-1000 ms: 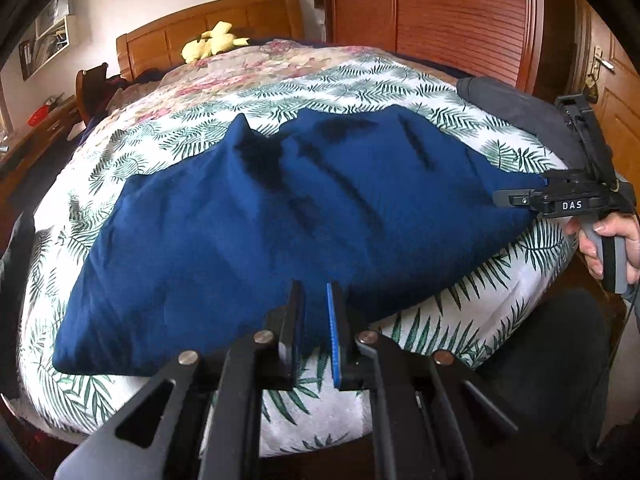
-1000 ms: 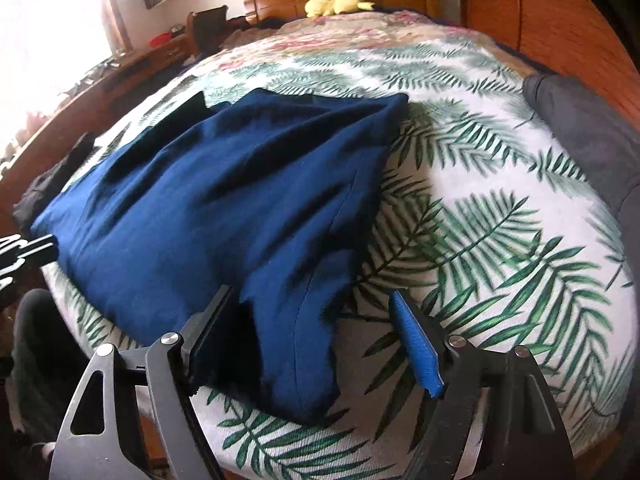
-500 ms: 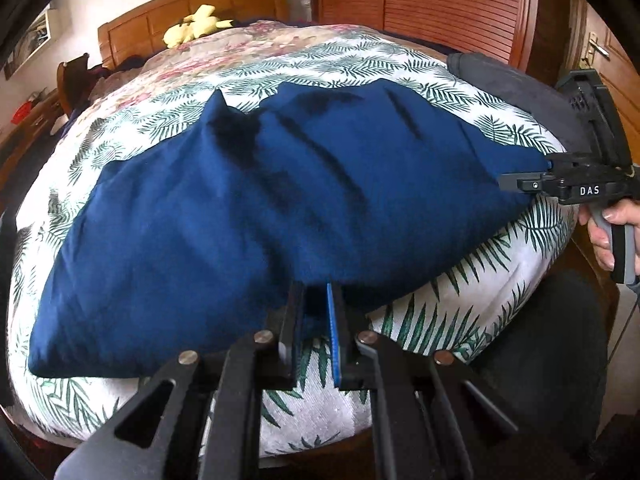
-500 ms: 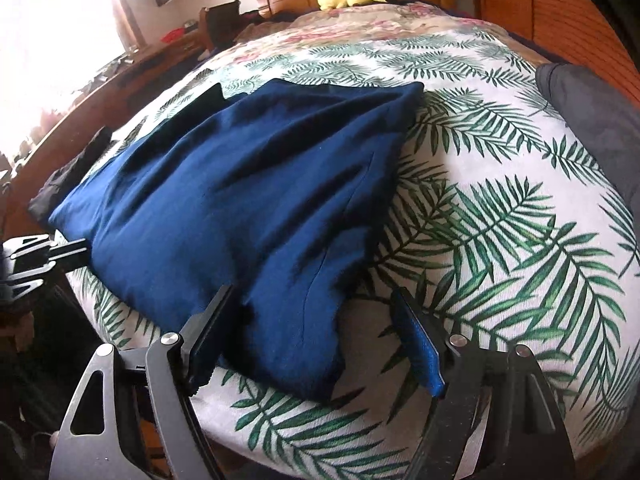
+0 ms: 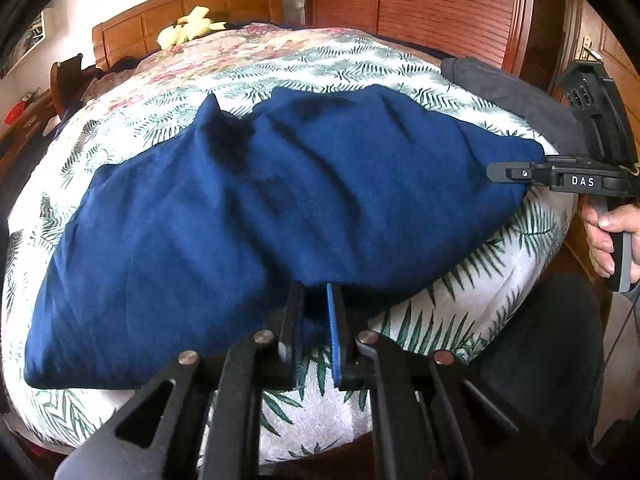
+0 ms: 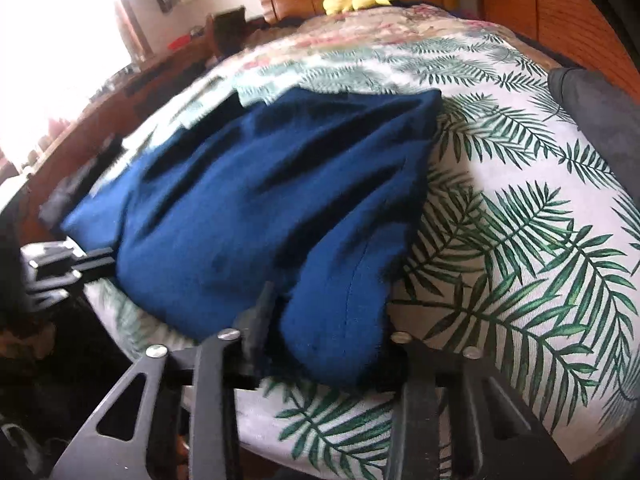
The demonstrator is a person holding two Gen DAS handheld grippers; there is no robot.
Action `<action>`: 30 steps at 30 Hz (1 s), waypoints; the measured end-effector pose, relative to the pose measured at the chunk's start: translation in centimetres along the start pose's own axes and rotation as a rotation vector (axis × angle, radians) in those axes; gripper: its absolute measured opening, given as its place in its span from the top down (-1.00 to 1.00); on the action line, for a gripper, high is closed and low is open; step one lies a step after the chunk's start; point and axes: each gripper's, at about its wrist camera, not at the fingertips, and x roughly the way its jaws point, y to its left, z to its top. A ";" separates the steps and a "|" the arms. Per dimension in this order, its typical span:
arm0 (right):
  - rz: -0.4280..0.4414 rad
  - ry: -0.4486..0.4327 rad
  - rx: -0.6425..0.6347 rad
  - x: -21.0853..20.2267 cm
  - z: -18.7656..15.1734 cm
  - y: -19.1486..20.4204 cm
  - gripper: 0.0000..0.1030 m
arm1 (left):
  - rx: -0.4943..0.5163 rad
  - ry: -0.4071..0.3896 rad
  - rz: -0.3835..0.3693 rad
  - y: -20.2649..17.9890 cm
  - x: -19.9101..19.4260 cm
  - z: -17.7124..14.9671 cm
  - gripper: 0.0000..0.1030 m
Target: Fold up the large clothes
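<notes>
The blue garment [image 5: 256, 216] lies spread on the bed [image 5: 460, 320]. The left gripper [image 5: 314, 320] is clenched on its near hem; the right gripper [image 6: 320, 344] is closing around a corner. Next, probably: lift both, fold away.

A bedspread [image 5: 392, 60] printed with green fern leaves on white covers the near part of the bed, and a floral cover [image 5: 256, 38] in pink tones lies beyond it toward the wooden headboard [image 5: 192, 4]. A yellow plush toy [image 5: 188, 26] rests against the headboard. At the right edge of the bed lies a dark grey cloth [image 5: 516, 96], beside a reddish wooden wardrobe [image 5: 440, 0]. In the right wrist view a bright window [image 6: 60, 48] glares at the left above a cluttered wooden sideboard [image 6: 132, 80].
</notes>
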 end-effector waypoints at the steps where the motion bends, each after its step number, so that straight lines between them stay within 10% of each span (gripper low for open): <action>1: 0.014 -0.023 0.002 -0.4 0.1 0.1 0.48 | -0.001 -0.009 -0.004 0.0 -0.4 0.1 0.85; 17: 0.148 -0.272 -0.200 -3.3 9.7 12.4 0.64 | -0.100 -0.196 0.081 6.4 -10.5 -1.2 0.85; 30: 0.360 -0.115 -0.358 9.8 12.3 28.8 0.57 | -0.230 -0.245 0.207 15.1 -15.6 -5.3 0.85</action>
